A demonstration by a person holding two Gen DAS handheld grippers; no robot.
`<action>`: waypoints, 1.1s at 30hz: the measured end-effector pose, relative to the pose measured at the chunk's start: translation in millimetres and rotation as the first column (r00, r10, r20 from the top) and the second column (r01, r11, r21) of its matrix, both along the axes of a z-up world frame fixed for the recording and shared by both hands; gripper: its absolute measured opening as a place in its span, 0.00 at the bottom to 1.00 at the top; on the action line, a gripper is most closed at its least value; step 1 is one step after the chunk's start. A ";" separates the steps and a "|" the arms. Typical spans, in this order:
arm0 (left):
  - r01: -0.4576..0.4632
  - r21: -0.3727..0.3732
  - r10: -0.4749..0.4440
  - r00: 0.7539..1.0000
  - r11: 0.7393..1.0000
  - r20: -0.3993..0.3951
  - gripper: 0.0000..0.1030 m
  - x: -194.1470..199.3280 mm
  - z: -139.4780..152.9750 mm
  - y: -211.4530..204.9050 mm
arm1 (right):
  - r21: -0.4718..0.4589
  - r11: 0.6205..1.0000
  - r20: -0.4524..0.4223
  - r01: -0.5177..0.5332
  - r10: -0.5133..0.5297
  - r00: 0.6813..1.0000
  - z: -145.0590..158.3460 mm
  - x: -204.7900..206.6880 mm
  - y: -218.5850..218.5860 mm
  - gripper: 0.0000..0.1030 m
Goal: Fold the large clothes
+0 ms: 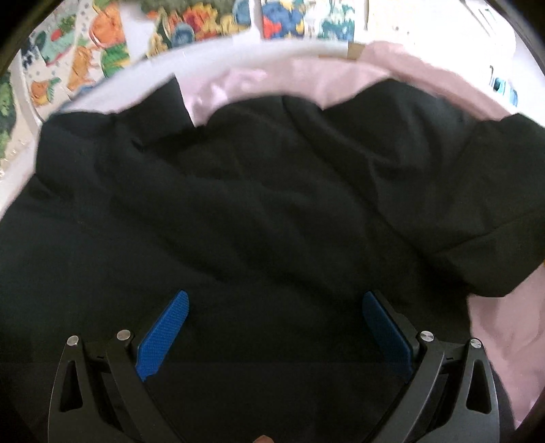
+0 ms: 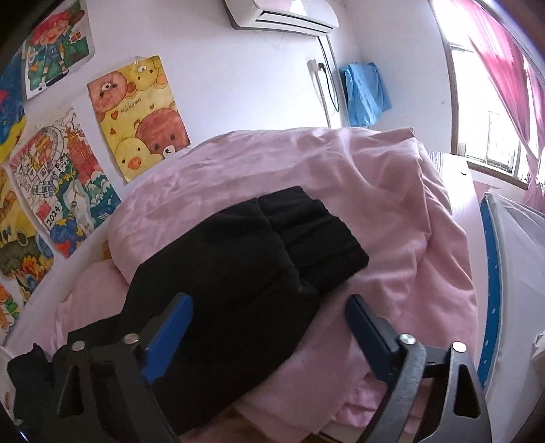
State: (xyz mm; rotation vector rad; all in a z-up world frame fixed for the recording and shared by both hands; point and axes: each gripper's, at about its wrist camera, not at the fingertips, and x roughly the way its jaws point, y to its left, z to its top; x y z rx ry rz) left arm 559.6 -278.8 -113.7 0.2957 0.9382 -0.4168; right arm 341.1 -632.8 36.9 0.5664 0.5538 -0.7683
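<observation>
Black garment [image 1: 259, 191] lies spread beneath the left gripper [image 1: 274, 327].

One black garment [image 1: 259, 204] lies on one pink duvet [image 2: 391, 221]. Two grippers show — left gripper [image 1: 274, 335] and right gripper [image 2: 269, 337] — each with two blue pads. On the wall: one air conditioner [image 2: 282, 13], one bear poster [image 2: 139, 116], one blue bag [image 2: 364, 92].

Left gripper [image 1: 274, 300] low in frame, blue pads [image 1: 163, 335] spread wide, right gripper [image 2: 269, 303] likewise low, jaws parted, gripping nothing
</observation>
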 end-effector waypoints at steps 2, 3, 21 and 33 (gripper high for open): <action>0.001 0.000 -0.001 1.000 1.000 -0.012 0.99 3.6 -9.8 0.9 | 0.015 1.000 0.004 -0.002 0.002 1.000 -3.3 2.5 -3.0 0.74; 0.005 0.003 -0.005 1.000 1.000 -0.010 0.99 4.2 -14.1 1.2 | 0.015 1.000 0.001 0.000 0.000 1.000 -4.7 3.4 -3.3 0.72; -0.013 -0.232 0.011 1.000 0.973 -0.007 0.99 -7.7 47.9 95.4 | -0.269 0.930 0.161 -0.249 0.298 0.941 46.8 33.2 96.2 0.15; -0.231 -0.498 0.157 0.970 0.836 -0.187 0.99 -23.2 110.9 257.1 | -0.576 0.436 -0.155 -0.692 0.772 0.616 33.2 106.4 335.9 0.14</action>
